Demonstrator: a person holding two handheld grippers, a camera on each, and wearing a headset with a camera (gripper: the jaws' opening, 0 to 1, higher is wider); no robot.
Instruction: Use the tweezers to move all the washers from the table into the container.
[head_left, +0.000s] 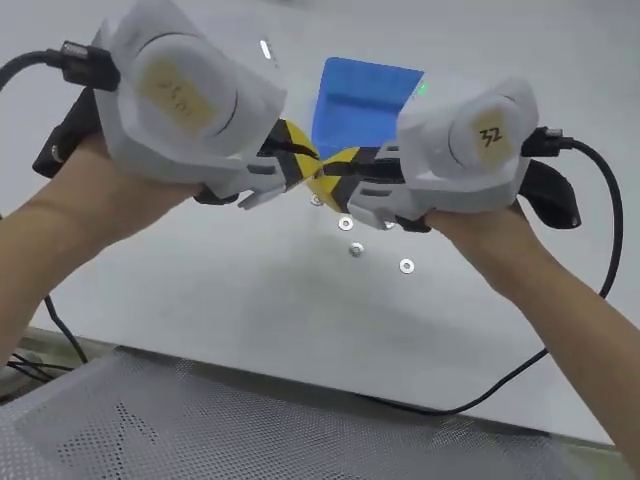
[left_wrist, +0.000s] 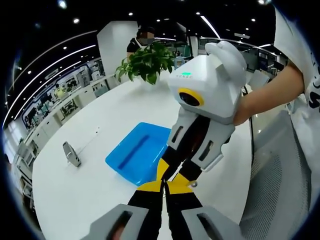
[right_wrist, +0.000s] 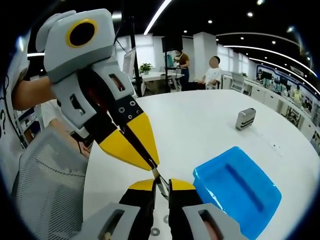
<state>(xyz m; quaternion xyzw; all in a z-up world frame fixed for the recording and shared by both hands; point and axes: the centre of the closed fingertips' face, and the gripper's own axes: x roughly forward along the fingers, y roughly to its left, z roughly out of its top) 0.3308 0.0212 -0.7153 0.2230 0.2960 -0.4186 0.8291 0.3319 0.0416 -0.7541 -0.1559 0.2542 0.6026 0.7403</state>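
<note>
While both grippers sit nose to nose at the centre of my head view, the left gripper (head_left: 305, 165) and the right gripper (head_left: 335, 172) meet tip to tip just below the blue container (head_left: 365, 100). The container stands at upper centre on the white table (head_left: 250, 300).

In the right gripper view, the left gripper reaches down from the upper left with its yellow jaws pressed together on the tweezers (right_wrist: 158, 176). The thin metal end of the tweezers pokes into the slim gap between my right gripper's own jaws at bottom centre. Those jaws stand narrow around that end, and I cannot tell whether they touch it.

Several washers (head_left: 355, 249) lie loose on the table just below the jaw tips in the head view, scattered toward the lower right of centre, all outside the container. In the right gripper view two of them lie at the bottom edge beside my jaws, and the container is at lower right.

The left gripper view puts the container left of centre. A small metal block (left_wrist: 71, 153) stands farther left, and a potted plant (left_wrist: 147, 62) is near the top.
</note>
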